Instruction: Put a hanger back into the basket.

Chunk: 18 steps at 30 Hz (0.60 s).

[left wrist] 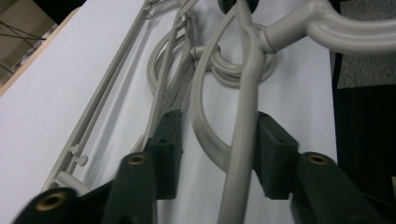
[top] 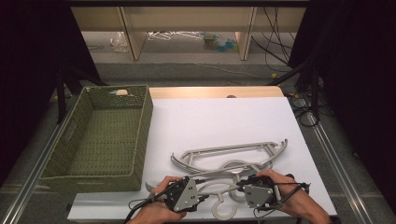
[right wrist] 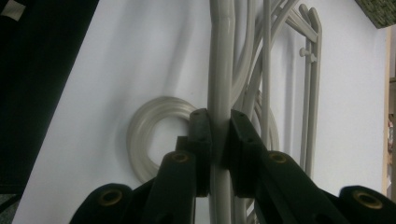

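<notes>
Nearest the high camera, two hands come up from the bottom edge, each holding a gripper over the near edge of a white table top (top: 224, 121). Between them lies a heap of grey plastic coat hangers (top: 231, 161), tangled together, with one hook loop (top: 223, 208) curling toward the table's near edge.

On the right, the right gripper (top: 243, 183) has its jaws clamped on a hanger arm; in the right gripper view the two black pads squeeze the grey bar (right wrist: 219, 112) from both sides, with a round hook ring (right wrist: 154, 135) lying flat on the white top just to the left of them.

On the left, the left gripper (top: 201, 183) sits at the heap's near left end. Its jaws stand partly apart. In the left gripper view two grey hanger bars (left wrist: 245, 121) run up between the pads; the right-hand bar lies against or just beside the right pad, while the left pad stands clear of the curved bar, so no grip is made.

Farther out, the longest hanger stretches across the table with its notched ends pointing away. Left of the heap, a green woven basket (top: 140, 135) stands on the table's left part, well apart from the hangers. Beyond the far edge, a strip of bare wood (top: 215, 92) shows, then floor with cables.
</notes>
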Tool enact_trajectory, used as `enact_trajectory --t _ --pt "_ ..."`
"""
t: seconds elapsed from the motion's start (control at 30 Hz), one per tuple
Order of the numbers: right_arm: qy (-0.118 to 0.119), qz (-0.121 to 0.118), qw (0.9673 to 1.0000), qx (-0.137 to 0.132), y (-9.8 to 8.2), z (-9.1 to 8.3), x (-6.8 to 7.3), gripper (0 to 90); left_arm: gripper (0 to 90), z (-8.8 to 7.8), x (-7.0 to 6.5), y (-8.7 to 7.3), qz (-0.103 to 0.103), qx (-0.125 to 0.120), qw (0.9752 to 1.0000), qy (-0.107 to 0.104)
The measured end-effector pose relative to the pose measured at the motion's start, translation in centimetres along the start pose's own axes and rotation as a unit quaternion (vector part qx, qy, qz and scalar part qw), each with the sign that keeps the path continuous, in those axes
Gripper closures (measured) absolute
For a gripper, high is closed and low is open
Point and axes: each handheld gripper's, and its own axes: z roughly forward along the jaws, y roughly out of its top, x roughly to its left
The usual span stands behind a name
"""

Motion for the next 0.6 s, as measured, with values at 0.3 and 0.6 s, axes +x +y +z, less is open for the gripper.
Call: enact_trajectory --t 0.3,0.6 --pt "-0.006 0.014 0.9996 -0.024 -0.3 -0.6 -0.4 80.5 72.1 -1.0 0.4 1.0 0.042 0.005 0.9991 0.009" --pt "-0.066 0.075 0.9928 -0.066 -0.5 -1.3 -1.5 62.0 78.9 -2.1 1.2 1.7 -0.021 -0.017 0.9994 -0.023"
